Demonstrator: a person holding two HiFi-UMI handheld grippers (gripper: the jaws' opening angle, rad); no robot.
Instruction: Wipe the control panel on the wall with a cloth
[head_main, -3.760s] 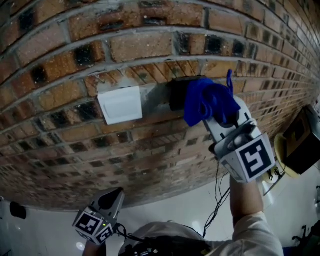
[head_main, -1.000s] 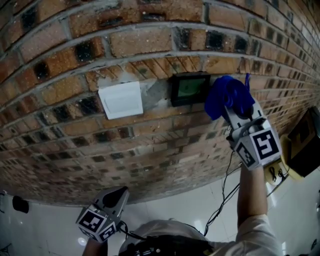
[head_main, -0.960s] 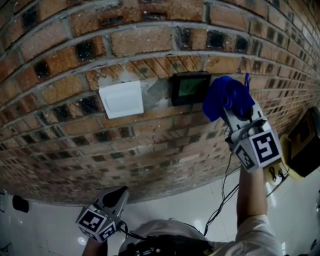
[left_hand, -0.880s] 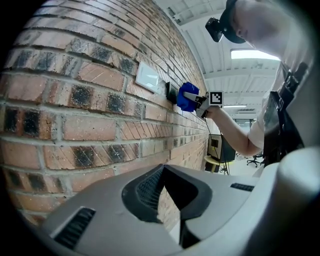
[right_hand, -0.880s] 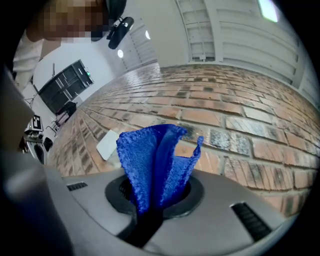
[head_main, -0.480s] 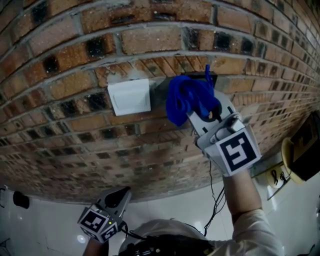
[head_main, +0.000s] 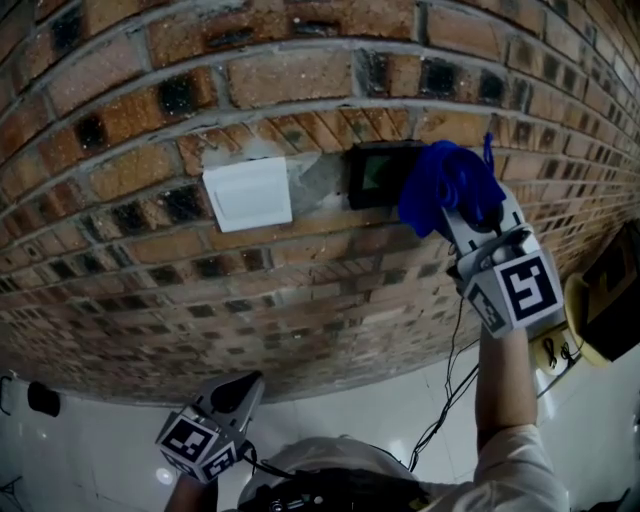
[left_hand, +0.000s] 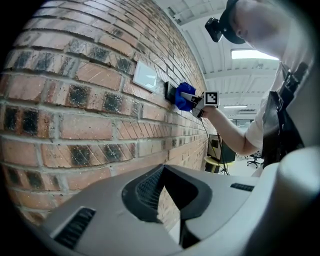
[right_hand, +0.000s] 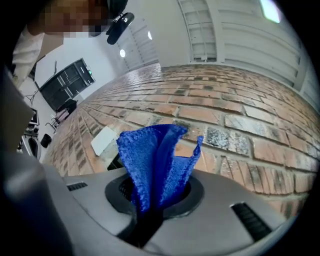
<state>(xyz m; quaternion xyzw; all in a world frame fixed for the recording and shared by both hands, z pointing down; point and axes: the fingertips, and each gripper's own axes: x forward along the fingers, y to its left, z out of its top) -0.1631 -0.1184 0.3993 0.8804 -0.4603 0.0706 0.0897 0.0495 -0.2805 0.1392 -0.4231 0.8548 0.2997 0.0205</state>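
On the brick wall (head_main: 300, 80), the dark control panel (head_main: 376, 176) sits just beside a white switch plate (head_main: 248, 194) at its 9 o'clock, a grey mortar patch (head_main: 314, 186) between them; the blue cloth (head_main: 440, 190) overlaps the panel's 3 o'clock edge, leaving the rest of its face uncovered; the right gripper (head_main: 462, 208) has its jaws clamped on the bunched cloth, bare brick all round it; the left gripper (head_main: 238, 388) hangs low at 7 o'clock, well apart from the panel, jaws drawn together on nothing, over pale floor (head_main: 380, 420).
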